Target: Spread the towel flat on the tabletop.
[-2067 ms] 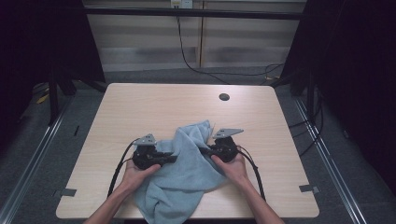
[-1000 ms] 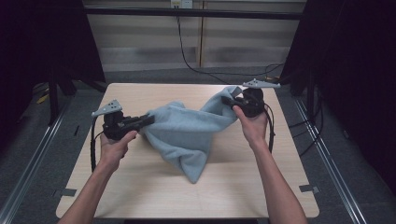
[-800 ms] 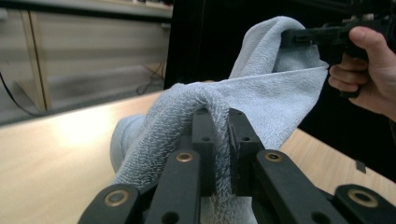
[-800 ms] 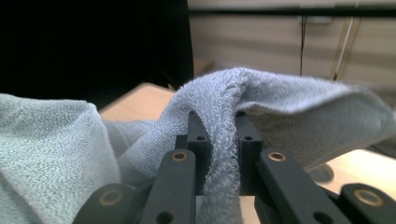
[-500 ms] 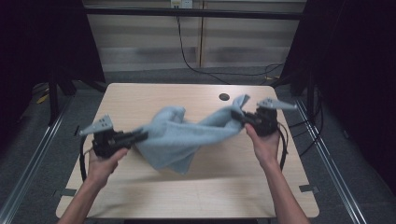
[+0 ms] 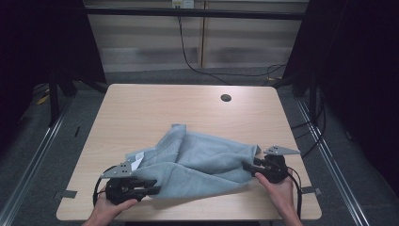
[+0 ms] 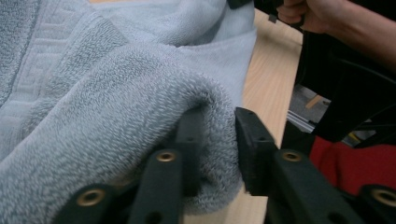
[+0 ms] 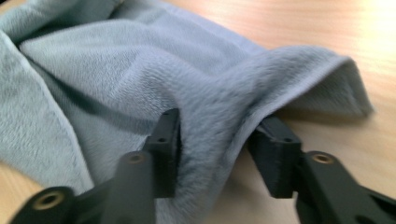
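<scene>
Towel (image 6: 202, 162) lies between both low, level claws' just-opening jaws, left (image 6: 153, 187) and right (image 6: 245, 168).

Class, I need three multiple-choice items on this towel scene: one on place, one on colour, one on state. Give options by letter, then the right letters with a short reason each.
1. Where does the towel lie on the table?
A. on the near half
B. against the far edge
C. hanging off the left side

2. What colour is the towel?
A. red
B. light blue-grey
C. yellow

3. How does the towel lie?
A. rolled into a tight tube
B. folded into a neat square
C. loosely spread, with folds

Answers:
1 A: in the high view it lies between the left tool and the right tool, near the person's edge.
2 B: all three views show pale blue-grey terry cloth.
3 C: a flap is doubled over and the outline is uneven.
</scene>
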The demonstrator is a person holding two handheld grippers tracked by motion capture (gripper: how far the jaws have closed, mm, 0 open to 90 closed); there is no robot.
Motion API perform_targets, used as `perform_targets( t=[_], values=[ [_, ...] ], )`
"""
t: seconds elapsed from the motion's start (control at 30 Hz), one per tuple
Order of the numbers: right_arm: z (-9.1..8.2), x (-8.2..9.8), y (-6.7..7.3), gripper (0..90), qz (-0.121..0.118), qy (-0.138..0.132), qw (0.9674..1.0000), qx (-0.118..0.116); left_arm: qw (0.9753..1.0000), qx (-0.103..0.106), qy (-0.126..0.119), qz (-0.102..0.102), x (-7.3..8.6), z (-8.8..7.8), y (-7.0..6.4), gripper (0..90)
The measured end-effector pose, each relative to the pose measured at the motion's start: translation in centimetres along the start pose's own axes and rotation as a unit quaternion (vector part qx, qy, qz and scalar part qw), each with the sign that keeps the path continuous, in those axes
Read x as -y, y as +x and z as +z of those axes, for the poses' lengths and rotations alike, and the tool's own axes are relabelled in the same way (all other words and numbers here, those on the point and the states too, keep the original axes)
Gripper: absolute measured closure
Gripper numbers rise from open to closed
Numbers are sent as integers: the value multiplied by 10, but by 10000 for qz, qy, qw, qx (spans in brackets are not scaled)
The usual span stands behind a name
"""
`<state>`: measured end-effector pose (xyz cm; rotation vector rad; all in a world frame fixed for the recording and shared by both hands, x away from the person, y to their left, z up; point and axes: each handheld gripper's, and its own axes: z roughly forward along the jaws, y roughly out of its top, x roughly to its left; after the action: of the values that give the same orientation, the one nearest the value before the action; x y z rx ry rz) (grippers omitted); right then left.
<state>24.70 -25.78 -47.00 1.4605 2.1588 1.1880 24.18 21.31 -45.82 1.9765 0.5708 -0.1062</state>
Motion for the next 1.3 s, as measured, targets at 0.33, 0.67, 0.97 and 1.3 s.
perform_targets(
  t=[0.33, 0.67, 0.97, 1.3],
  values=[
    [-21, -15, -6, 569, -43, -426, 9990, 161, 9983, -133, -555, 84, -43, -15, 32, 721],
    [55, -12, 51, 419, -707, 422, 9929, -856, 9953, -751, 292, -538, -15, 44, 82, 611],
    [80, -17, 33, 739, -870, 441, 9948, -297, 9959, -808, 282, -294, -14, 44, 72, 772],
    [122, -63, -10, 755, -629, 344, 9968, 341, 9954, -860, 157, -400, -14, 34, 80, 884]
  ],
)
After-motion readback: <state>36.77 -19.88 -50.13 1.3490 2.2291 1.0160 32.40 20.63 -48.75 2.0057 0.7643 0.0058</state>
